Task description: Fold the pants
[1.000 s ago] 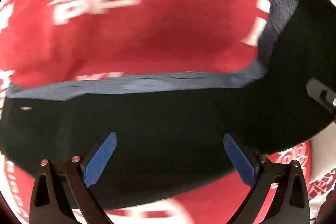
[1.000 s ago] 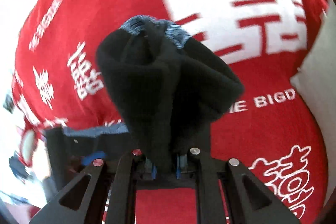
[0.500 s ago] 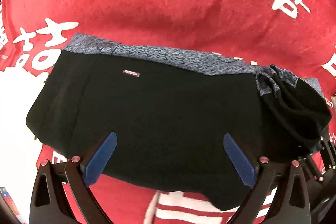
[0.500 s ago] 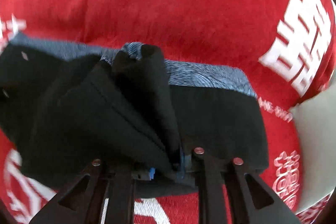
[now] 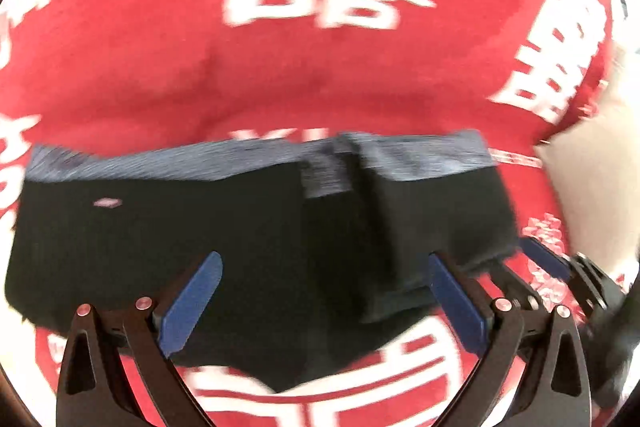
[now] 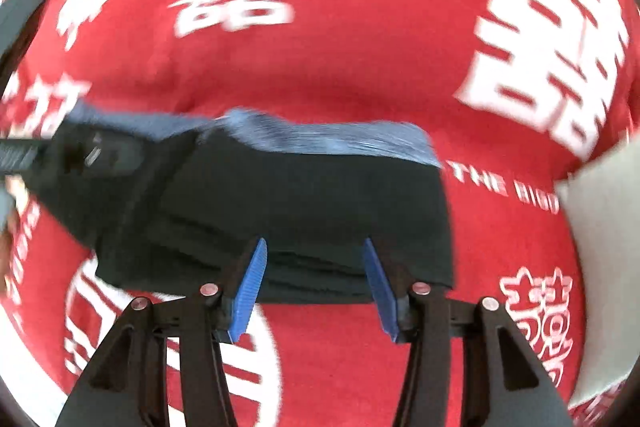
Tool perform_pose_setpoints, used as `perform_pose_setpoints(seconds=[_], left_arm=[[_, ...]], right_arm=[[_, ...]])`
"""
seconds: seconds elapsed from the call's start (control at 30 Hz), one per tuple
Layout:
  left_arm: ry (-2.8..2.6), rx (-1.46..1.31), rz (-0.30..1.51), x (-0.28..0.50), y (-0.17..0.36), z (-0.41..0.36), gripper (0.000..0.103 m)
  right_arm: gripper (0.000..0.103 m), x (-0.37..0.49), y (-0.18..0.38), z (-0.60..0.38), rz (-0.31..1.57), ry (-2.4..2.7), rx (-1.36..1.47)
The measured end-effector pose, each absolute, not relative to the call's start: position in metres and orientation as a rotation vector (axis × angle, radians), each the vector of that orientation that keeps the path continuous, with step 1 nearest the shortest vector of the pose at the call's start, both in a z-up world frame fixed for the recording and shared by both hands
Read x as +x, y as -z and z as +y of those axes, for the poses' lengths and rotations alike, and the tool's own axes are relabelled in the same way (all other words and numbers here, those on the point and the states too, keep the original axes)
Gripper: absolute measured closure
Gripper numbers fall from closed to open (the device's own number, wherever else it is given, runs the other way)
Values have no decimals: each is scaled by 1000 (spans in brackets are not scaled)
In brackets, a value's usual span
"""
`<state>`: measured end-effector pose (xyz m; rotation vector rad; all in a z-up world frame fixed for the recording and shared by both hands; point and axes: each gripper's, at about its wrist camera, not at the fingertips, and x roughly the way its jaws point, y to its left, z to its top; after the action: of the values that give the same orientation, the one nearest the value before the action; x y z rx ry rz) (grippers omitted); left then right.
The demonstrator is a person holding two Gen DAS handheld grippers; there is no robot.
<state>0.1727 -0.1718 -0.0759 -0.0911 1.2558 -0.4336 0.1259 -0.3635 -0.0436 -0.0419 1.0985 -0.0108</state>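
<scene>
**Ana:** Nearest the right lens, the right gripper [image 6: 312, 287] stands with its blue ribbed pads spread apart, nothing between them. It grasps nothing.

**Ben:** And just beyond those tips?

**Ana:** The black fabric pants with a blue-grey knit waistband [image 6: 304, 203], lying flat on the red cloth printed with white characters [image 6: 360, 67]. Their near edge sits right at the pad tips, folded layers stacked there.

**Ben:** Over on the other camera?

**Ana:** Same story. The left gripper [image 5: 324, 303] is released too, pads wide, hovering over the near half of the pants [image 5: 248, 247]. I can't tell whether it touches the fabric.

**Ben:** So how does the garment lie?

**Ana:** Long axis runs side to side across both views, waistband on the far edge. A folded-over panel covers the right end; the left stretch is a single spread. I'd say the left gripper is nearer that unfolded end, so the next fold looks like its job.

**Ben:** Anything further back?

**Ana:** A pale cushion-like object [image 6: 604, 227] off to the right, well clear.
</scene>
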Motion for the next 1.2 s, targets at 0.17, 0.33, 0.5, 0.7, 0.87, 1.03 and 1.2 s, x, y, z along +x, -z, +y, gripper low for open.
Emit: perform_pose_setpoints(seconds=[0.17,0.33,0.5,0.7,0.87,1.03,1.2], left_arm=[[520,-68,1300,178,79,-207,1],[516,-111,1388,184,103,-214,29],[544,-89,1420,180,111,-220,76],[511,-63,1437,164,109,-215,98],[497,-58,1437,146,131,-206,98],[436,-69,1405,142,121,-201,78],[351,-48,1311,141,92,-191,25]], right_arm=[[48,124,51,-404,1146,66,80],[48,118,55,-417,1174,76,150],[48,116,59,-425,1183,69,184],[49,113,53,-436,1187,81,223],[49,109,56,-437,1209,75,219],[48,109,60,-442,1221,60,248],[48,116,52,-453,1204,42,288]])
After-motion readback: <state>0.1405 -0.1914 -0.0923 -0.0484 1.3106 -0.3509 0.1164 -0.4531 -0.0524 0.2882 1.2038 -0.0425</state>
